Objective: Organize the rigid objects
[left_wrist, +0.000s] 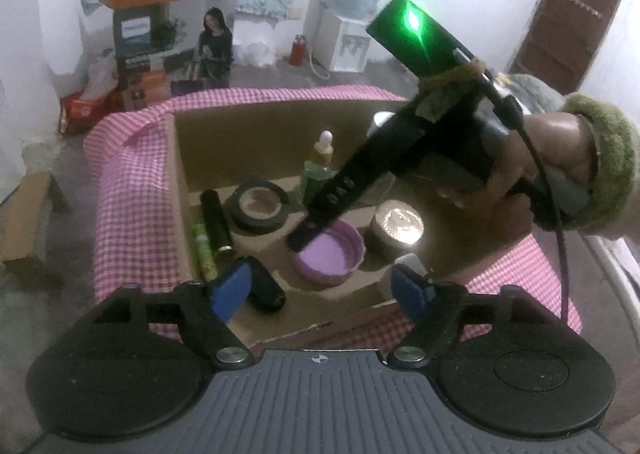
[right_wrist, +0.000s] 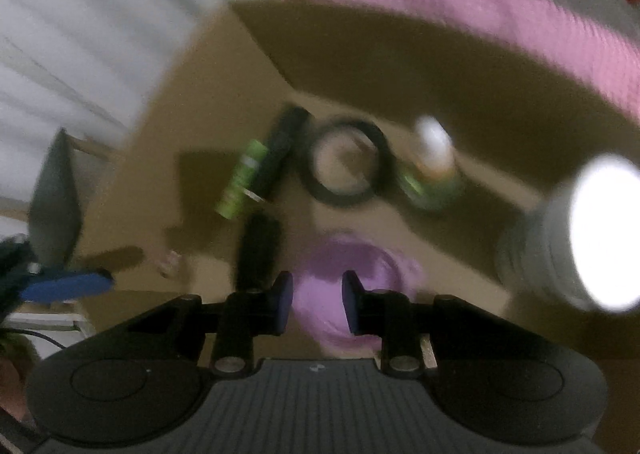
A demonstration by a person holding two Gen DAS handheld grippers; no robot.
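Note:
A purple lid [left_wrist: 328,254] lies upside down on the floor of a cardboard box [left_wrist: 240,126]. My right gripper [left_wrist: 306,232] reaches down from the upper right, its fingers at the lid's near-left rim. In the blurred right wrist view the right gripper [right_wrist: 318,302] has its narrowly spaced blue pads [right_wrist: 285,302] on either side of the purple lid [right_wrist: 360,270], apparently closed on the rim. My left gripper [left_wrist: 322,288] stands wide open above the box's near edge, holding nothing.
In the box lie a black tape roll [left_wrist: 260,206], a green dropper bottle [left_wrist: 318,170], a black cylinder [left_wrist: 216,222], a green tube [left_wrist: 205,250], a black object [left_wrist: 266,286] and a silver tin [left_wrist: 400,226]. Pink checked cloth [left_wrist: 128,214] surrounds the box.

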